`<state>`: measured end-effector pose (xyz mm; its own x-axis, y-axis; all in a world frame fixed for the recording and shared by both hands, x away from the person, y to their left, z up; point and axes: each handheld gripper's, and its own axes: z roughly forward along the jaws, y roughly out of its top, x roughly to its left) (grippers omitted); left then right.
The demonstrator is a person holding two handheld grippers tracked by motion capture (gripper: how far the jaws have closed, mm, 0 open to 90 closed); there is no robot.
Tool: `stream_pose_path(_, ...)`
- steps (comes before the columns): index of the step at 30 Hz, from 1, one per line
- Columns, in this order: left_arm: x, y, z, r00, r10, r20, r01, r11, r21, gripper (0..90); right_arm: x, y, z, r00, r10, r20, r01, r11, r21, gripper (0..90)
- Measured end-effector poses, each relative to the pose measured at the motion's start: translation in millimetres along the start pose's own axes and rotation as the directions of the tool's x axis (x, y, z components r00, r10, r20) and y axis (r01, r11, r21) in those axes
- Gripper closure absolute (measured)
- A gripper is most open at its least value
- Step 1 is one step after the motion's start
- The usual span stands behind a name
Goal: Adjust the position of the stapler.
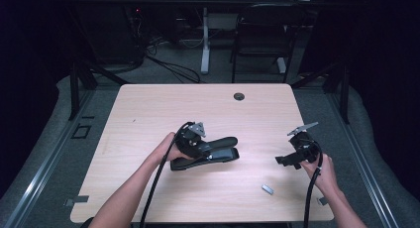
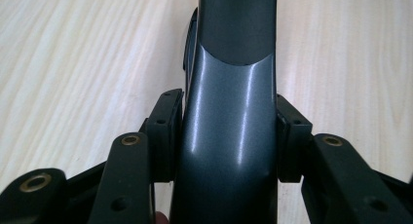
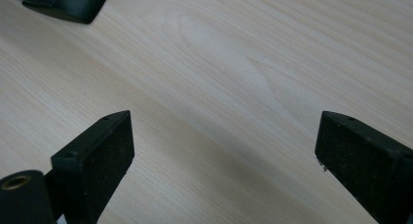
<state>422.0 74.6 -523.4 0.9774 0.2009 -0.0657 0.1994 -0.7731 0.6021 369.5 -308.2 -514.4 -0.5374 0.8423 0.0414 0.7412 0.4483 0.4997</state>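
Observation:
A black stapler (image 1: 224, 147) lies on the wooden table (image 1: 148, 109) near its middle. My left gripper (image 1: 205, 150) comes at it from the left and is shut on the stapler's glossy dark grey top arm (image 2: 229, 87); both pads (image 2: 168, 121) press against its sides. My right gripper (image 1: 286, 160) is held at the right of the table, pointing left, open, with bare wood between its jaws (image 3: 224, 151). The stapler's front end (image 3: 63, 2) shows at the top left of the right gripper view.
A small grey strip of staples (image 1: 268, 189) lies near the front edge, between the two hands. A round cable hole (image 1: 239, 96) sits at the table's far edge. A dark chair (image 1: 262, 34) and a desk leg stand beyond the table.

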Motion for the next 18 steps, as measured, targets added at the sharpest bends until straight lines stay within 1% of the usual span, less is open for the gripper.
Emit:
stream_pose_path(6,-3.8,2.8,2.7,0.9993,0.027,0.027,-0.027,0.9996,0.000,54.5,0.8,0.2,0.2,0.9999,0.000,-0.011,0.000,1.000,-0.004,6.8)
stream_pose_path(10,-6.1,4.0,3.8,0.9991,0.025,0.033,-0.025,0.9997,0.000,54.5,0.9,0.6,2.2,0.9999,0.001,-0.010,0.000,1.000,0.011,7.0)
stream_pose_path(13,-9.2,4.3,4.8,0.9976,0.046,0.053,-0.045,0.9990,-0.004,54.4,2.2,0.6,1.9,0.9999,-0.010,-0.013,0.010,1.000,0.005,7.0)
stream_pose_path(14,-10.1,4.8,5.0,0.9965,0.056,0.062,-0.056,0.9984,-0.001,54.4,2.5,0.8,1.3,0.9999,-0.014,-0.009,0.014,1.000,0.010,7.0)
stream_pose_path(15,-11.6,5.4,5.2,0.9961,0.062,0.063,-0.063,0.9980,0.002,54.4,2.4,1.1,0.6,0.9997,-0.023,-0.010,0.023,1.000,0.016,7.0)
stream_pose_path(16,-12.6,5.5,5.5,0.9952,0.065,0.072,-0.066,0.9978,0.003,54.4,3.0,0.9,1.0,0.9997,-0.019,-0.014,0.019,1.000,0.007,7.0)
stream_pose_path(18,-14.5,6.0,6.0,0.9940,0.074,0.080,-0.075,0.9972,0.003,54.4,3.8,0.8,1.2,0.9997,-0.017,-0.016,0.017,1.000,0.007,7.0)
